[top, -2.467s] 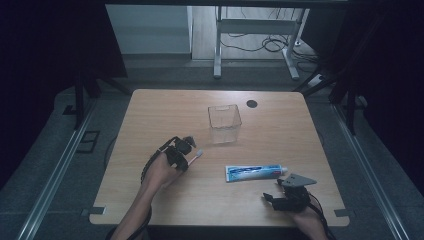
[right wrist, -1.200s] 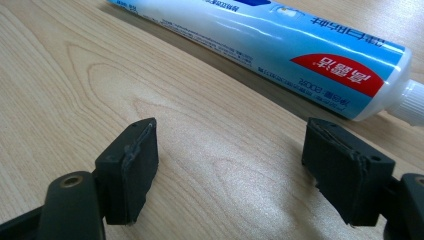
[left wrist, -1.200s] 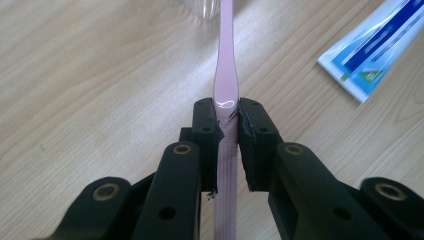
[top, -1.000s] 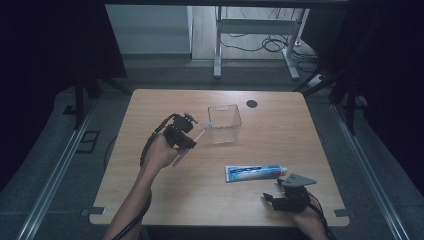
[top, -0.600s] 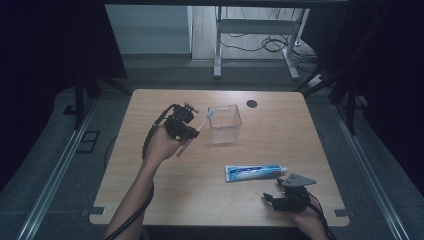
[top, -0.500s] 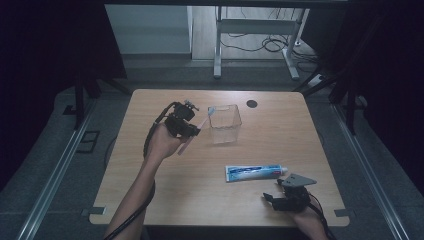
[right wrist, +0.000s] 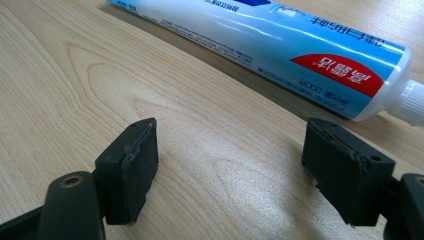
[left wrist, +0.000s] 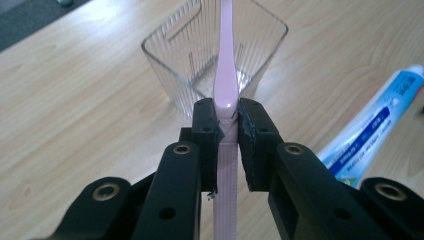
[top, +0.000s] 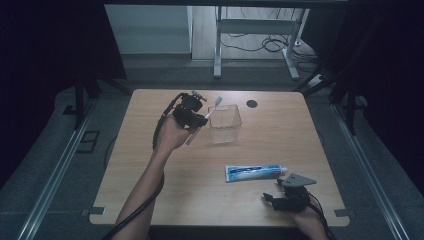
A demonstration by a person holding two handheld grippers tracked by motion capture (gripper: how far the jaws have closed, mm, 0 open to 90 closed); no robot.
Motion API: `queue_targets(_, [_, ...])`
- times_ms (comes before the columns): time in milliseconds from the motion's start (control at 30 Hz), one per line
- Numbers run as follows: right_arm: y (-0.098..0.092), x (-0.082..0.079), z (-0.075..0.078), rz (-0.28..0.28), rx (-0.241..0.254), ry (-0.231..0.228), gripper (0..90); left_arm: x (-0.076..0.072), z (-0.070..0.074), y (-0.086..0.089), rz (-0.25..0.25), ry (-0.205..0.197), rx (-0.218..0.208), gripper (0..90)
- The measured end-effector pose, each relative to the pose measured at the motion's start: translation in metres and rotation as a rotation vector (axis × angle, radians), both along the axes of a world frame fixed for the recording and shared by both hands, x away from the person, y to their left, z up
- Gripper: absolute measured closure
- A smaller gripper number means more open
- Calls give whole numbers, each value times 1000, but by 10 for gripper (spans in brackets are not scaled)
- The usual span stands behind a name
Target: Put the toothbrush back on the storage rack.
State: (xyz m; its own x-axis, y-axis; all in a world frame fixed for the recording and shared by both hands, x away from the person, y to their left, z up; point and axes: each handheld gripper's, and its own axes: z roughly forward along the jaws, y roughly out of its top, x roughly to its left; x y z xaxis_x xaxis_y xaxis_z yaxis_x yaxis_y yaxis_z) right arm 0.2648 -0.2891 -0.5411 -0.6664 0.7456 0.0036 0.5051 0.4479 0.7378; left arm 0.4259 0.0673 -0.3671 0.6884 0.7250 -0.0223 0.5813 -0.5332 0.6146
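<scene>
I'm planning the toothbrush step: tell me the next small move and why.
Probably carry the toothbrush a little further over the clear cup, then lower it in. The left hand-held gripper is clamped on its handle, the head is raised near the cup's rim, and the cup looks empty.

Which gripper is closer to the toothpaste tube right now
Right. The right gripper sits open on the table just short of the toothpaste tube. The left gripper is farther off, raised beside the clear cup, holding the pink toothbrush.

A: How is the light?
B: Dim from above, the surroundings nearly black; the surface (top: 210,165) is evenly lit.
A: And close up?
B: Brighter; glare on the toothpaste tube (right wrist: 280,45) beyond the jaws, which are slightly soft.
</scene>
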Motion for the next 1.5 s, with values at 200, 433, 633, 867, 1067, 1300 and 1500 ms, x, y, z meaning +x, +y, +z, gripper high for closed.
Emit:
queue_targets(200, [0,0,0,-1,2,-1,222,10,5,-13,-4,-32,-6,789])
queue_targets(433, [0,0,0,-1,2,-1,222,19,8,-27,-7,-62,-10,790])
queue_targets(633, [0,0,0,-1,2,-1,222,27,9,-33,-8,-78,-13,790])
queue_targets(867, [0,0,0,0,2,-1,222,38,4,-43,-3,-96,-39,790])
queue_targets(1067, [0,0,0,-1,3,0,221,46,0,-49,0,-108,-58,790])
queue_targets(1300, [0,0,0,4,-1,-1,220,54,-4,-58,10,-133,-79,790])
queue_targets(1500, [0,0,0,4,0,-1,219,60,-8,-66,18,-159,-71,790])
